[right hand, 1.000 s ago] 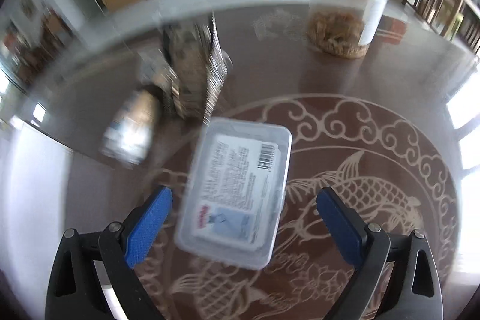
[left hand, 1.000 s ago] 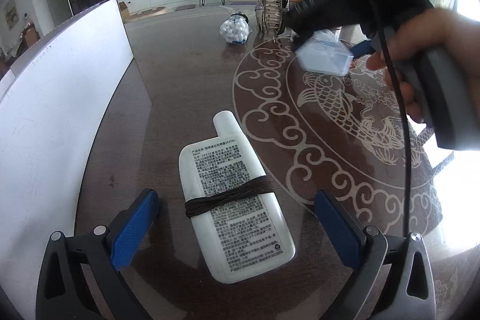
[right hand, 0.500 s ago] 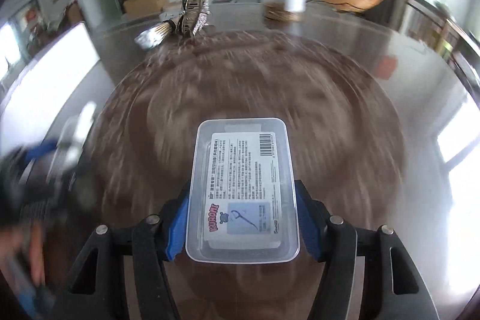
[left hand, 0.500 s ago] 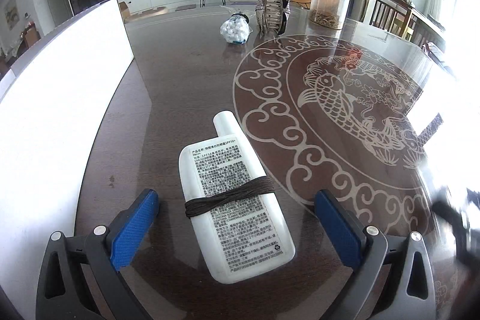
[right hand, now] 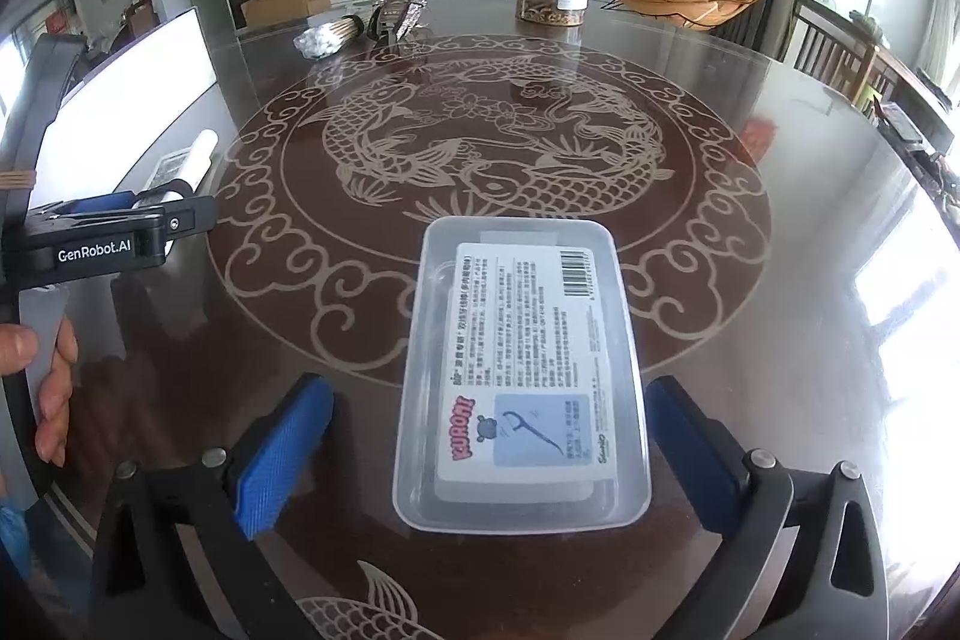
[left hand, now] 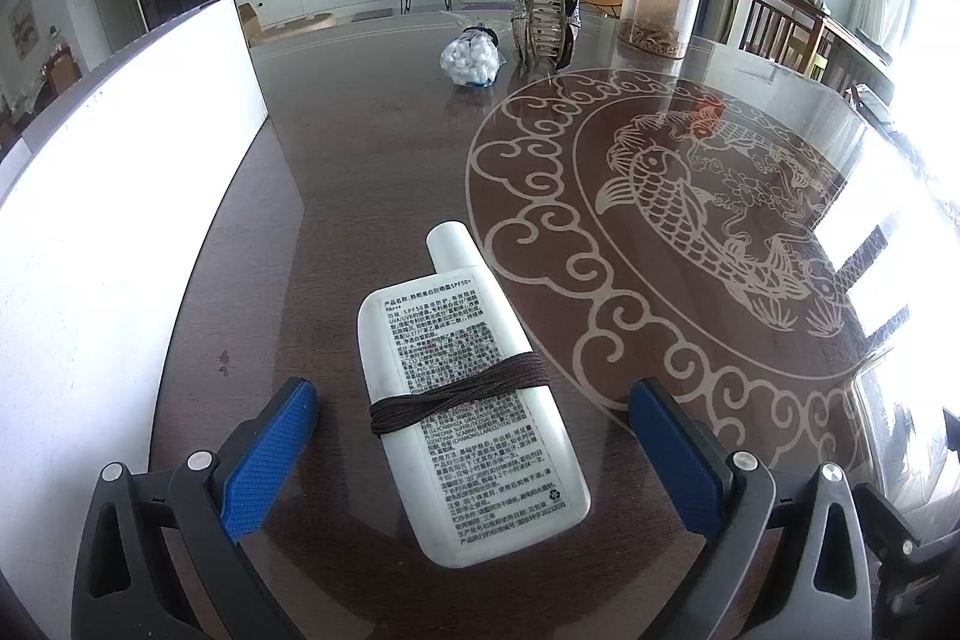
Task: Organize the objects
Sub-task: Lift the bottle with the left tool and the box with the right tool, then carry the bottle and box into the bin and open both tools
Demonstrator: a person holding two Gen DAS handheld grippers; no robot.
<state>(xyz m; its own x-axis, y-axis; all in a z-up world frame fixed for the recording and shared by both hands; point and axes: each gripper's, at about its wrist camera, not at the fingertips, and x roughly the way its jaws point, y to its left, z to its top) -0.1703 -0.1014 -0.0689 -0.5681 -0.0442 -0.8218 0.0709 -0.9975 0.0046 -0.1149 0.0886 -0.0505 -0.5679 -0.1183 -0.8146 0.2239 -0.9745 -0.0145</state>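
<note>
A white flat bottle (left hand: 468,400) with a brown cord wound round it lies on the dark table between the wide-open fingers of my left gripper (left hand: 474,451), untouched. A clear plastic floss-pick box (right hand: 522,370) lies flat on the table between the open fingers of my right gripper (right hand: 489,442), with gaps on both sides. The left gripper (right hand: 114,226) and the bottle (right hand: 186,163) also show at the left of the right wrist view.
At the table's far side are a bag of white balls (left hand: 471,61), a metal rack (left hand: 543,19) and a clear jar (left hand: 660,4). A white board (left hand: 120,172) stands along the left edge. The table (right hand: 780,340) has a fish pattern.
My right gripper closed on the floss box, carried it from the far side to the near table, then opened, leaving the box lying there. The left gripper and bottle stayed still.
</note>
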